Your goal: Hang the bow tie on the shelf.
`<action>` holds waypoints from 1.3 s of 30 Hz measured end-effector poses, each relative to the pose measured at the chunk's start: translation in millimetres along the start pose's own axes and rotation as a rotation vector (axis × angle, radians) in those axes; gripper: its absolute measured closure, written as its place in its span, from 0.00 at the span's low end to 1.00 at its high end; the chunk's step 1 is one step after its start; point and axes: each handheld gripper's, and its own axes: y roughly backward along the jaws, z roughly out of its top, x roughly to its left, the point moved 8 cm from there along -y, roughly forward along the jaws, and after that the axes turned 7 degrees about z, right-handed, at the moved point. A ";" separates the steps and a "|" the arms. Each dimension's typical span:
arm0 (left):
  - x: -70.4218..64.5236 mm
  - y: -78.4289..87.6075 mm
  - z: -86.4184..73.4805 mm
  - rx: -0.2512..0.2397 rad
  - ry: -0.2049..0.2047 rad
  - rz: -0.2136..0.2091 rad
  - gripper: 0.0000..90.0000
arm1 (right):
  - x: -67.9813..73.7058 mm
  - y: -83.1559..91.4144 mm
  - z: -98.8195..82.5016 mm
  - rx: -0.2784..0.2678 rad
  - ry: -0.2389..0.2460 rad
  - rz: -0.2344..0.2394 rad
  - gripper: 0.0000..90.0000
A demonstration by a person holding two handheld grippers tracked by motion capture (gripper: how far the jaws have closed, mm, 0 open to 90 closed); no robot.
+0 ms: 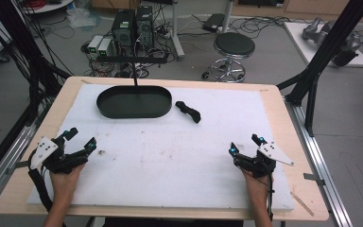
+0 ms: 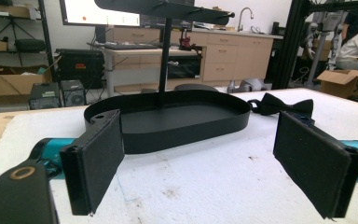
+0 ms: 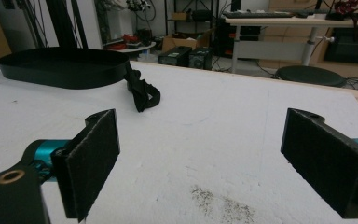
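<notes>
sitting empty: black tray [image 1: 133,102] | bow tie [image 1: 188,111] beside it | both grippers' jaws spread, holding nothing

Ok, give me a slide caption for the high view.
Two open hand-held grippers, left gripper and right gripper, rest on a white foam mat before a black oval tray and black bow tie.

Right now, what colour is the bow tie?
Black. The bow tie shows best in the left gripper view, beside the tray.
</notes>
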 end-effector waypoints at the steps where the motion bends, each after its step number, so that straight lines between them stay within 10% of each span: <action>1: 0.1 0.0 0.0 0.000 0.001 0.002 0.18 | 0.0 0.0 0.0 0.000 0.000 0.000 0.12; 39: 0.3 -2.6 -4.2 0.035 0.006 0.006 0.18 | 1.5 -3.8 -0.3 0.023 0.031 -0.002 0.12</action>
